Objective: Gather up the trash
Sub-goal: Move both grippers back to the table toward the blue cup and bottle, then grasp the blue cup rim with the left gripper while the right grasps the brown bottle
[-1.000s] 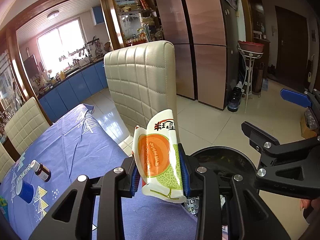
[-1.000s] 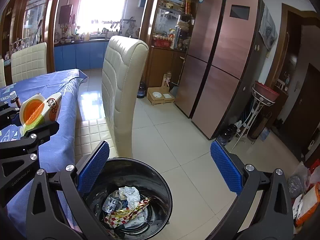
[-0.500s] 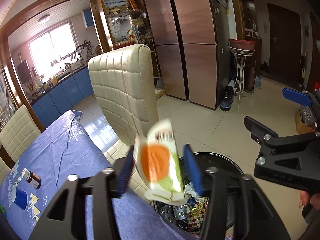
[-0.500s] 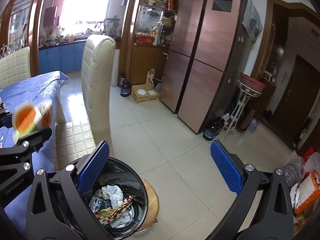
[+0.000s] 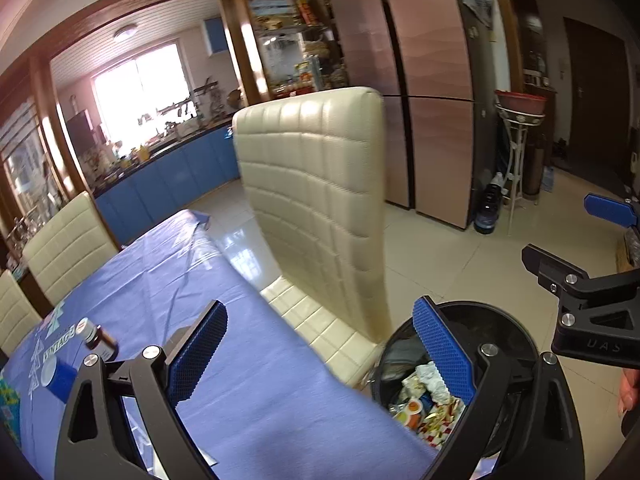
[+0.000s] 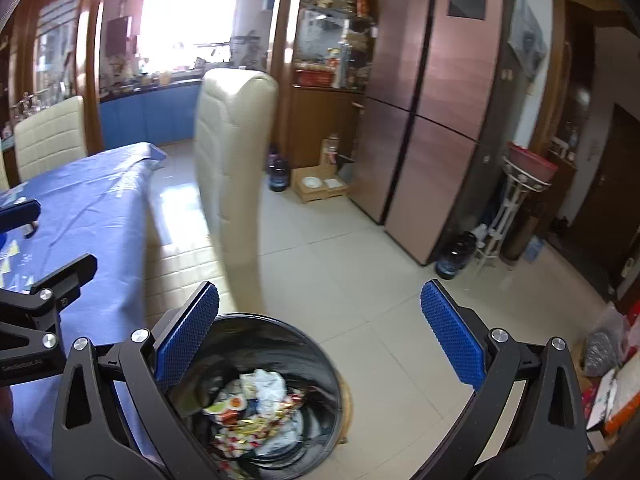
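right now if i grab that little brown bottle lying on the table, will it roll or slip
The brown bottle lies on its side on the blue tablecloth, so a nudge would probably roll it. It looks like smooth glass, so it may slip between the left gripper's pads and could break if dropped. It is small, so likely light.

Black round trash bin (image 6: pixel 316 364) sits on the tile floor right by the table corner, with crumpled wrappers (image 6: pixel 256 408) piled loosely inside, an orange-and-green packet (image 6: pixel 228 404) on top.

One trash bin (image 6: pixel 320 368), two claws, three cream chairs, one brown bottle (image 5: pixel 100 342), one blue-clothed table (image 5: pixel 168 280).
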`<state>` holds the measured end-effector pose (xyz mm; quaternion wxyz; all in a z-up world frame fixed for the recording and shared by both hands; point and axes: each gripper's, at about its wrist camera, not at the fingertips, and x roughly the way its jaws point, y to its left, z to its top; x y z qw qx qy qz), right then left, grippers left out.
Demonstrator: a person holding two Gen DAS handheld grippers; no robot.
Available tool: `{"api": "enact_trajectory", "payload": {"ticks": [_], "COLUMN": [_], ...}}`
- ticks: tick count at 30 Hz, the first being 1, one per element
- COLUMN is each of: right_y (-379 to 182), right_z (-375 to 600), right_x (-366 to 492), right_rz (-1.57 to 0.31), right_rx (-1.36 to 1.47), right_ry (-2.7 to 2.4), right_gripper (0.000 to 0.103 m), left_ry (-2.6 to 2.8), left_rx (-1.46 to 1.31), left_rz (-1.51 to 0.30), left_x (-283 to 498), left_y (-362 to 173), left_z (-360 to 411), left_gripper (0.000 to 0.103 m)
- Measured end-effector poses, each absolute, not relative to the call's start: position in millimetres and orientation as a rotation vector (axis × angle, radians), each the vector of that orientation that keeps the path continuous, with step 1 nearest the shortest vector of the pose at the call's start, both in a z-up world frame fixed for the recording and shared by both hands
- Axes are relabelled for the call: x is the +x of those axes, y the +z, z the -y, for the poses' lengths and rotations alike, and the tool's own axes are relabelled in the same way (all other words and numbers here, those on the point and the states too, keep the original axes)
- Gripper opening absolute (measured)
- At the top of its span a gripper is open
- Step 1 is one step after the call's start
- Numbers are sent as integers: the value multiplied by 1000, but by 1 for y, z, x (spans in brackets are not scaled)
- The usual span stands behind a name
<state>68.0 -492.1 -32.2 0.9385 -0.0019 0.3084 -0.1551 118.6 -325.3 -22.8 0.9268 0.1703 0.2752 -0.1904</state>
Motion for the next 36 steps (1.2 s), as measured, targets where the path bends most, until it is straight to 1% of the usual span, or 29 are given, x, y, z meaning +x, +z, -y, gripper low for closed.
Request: {"api": "enact_trajectory", "payload": {"ticks": [6, 13, 20, 25, 32, 36], "right_y": [-29, -25, -29, -43, -64, -76], "right_z": [425, 337, 250, 184, 114, 90], "right_x": [91, 125, 162, 190, 231, 257], "right_rz": [-631, -626, -652, -692, -742, -766], "right_rx": [-50, -100, -150, -195, -284, -314], "right_ry": [-195, -73, 44, 139, 201, 213], "right_gripper": [100, 100, 100, 100, 98, 98], "left_ry": [-294, -137, 34, 126, 188, 190], "left_rx": [316, 282, 224, 191, 158, 183], "left_rz": [-558, -556, -604, -651, -709, -732], "left_x": [128, 141, 163, 180, 214, 234], "left_y": [-14, -13, -26, -44, -69, -83], "left_z": [265, 172, 71, 9, -47, -60], "left_gripper": [92, 92, 92, 92, 92, 92]}}
